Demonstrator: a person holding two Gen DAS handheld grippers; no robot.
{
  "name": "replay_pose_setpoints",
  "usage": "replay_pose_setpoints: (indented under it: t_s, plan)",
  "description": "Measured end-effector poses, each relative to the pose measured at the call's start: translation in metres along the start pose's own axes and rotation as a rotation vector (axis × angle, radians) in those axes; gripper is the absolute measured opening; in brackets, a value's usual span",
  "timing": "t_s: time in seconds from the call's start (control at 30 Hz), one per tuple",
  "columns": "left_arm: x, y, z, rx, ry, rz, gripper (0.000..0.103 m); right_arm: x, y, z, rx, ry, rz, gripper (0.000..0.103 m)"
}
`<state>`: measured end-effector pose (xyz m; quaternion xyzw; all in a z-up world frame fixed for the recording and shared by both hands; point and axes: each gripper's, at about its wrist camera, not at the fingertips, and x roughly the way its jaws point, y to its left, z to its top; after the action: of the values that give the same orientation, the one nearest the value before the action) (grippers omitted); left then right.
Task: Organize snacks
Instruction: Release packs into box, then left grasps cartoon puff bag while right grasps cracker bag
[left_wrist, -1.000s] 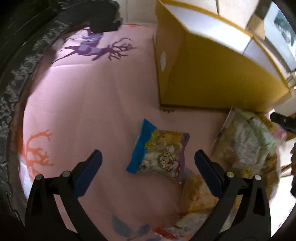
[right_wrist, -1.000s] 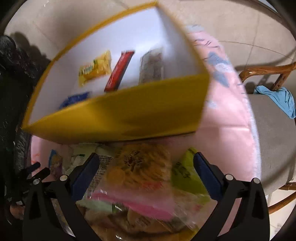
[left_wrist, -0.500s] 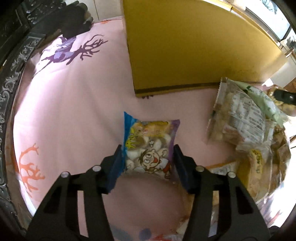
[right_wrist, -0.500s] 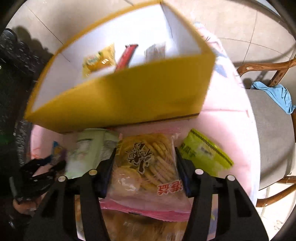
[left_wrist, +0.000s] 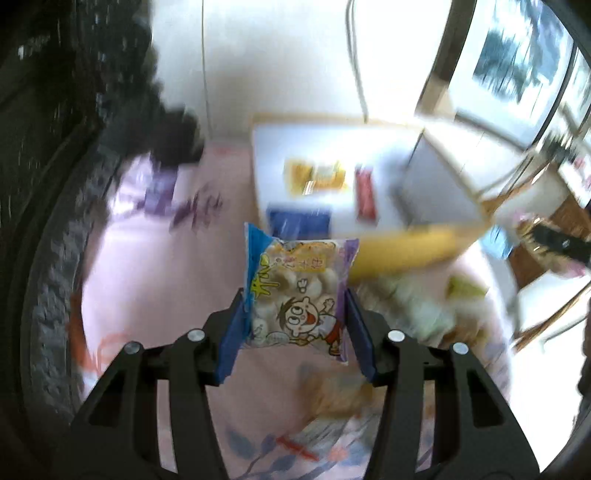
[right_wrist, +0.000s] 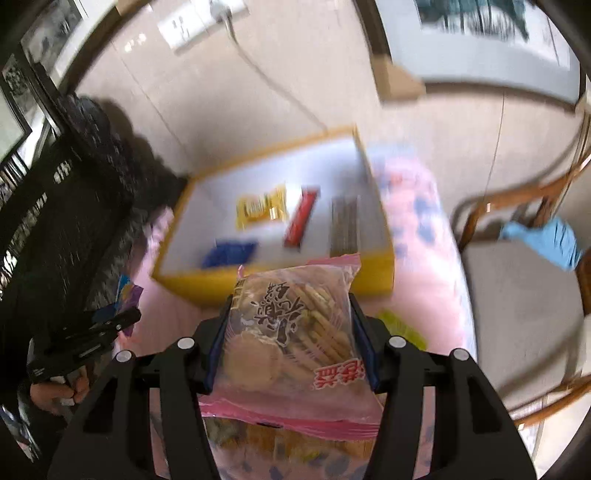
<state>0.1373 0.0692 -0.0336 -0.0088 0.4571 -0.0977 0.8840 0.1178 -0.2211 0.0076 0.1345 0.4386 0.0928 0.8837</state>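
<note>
Both grippers carry a snack bag toward the yellow box

The left gripper (left_wrist: 295, 325) is clamped on the cartoon snack bag (left_wrist: 299, 291), the right gripper (right_wrist: 288, 339) on the pink biscuit bag (right_wrist: 295, 332), both above the pink cloth (left_wrist: 147, 295) near the yellow box's (right_wrist: 280, 288) front wall. I would clear that wall first, then release each bag over a bare white part of the floor, away from the packets inside.

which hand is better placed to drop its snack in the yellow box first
Probably right. The right gripper holds its cracker pack directly before the yellow box; the left gripper, clamping the cartoon bag, faces the box's corner.
</note>
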Motion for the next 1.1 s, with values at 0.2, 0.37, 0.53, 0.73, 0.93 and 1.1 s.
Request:
replay_pose_setpoints:
  t_s: [0.2, 0.37, 0.53, 0.73, 0.93, 1.1]
  plan:
    - [-0.007, -0.019, 0.079, -0.021, -0.109, -0.013, 0.058, -0.008, 0.014, 0.065, -0.097, -0.153, -0.07, 0.057]
    - [0.009, -0.035, 0.134, 0.043, -0.167, 0.059, 0.055, 0.008, 0.03, 0.117, -0.168, -0.209, -0.075, 0.057]
    - [0.035, -0.043, 0.153, 0.071, -0.148, 0.066, 0.054, 0.041, 0.022, 0.136, -0.128, -0.174, -0.055, 0.057]
    - [0.059, -0.048, 0.144, 0.056, -0.137, 0.079, 0.09, 0.075, 0.022, 0.121, -0.133, -0.109, -0.063, 0.065]
    - [0.055, -0.047, 0.105, 0.074, -0.116, 0.203, 0.101, 0.078, 0.028, 0.082, -0.249, -0.073, -0.17, 0.102]
    - [0.037, -0.033, 0.018, 0.069, -0.047, 0.245, 0.101, 0.093, 0.01, -0.004, -0.134, 0.13, -0.146, 0.102]
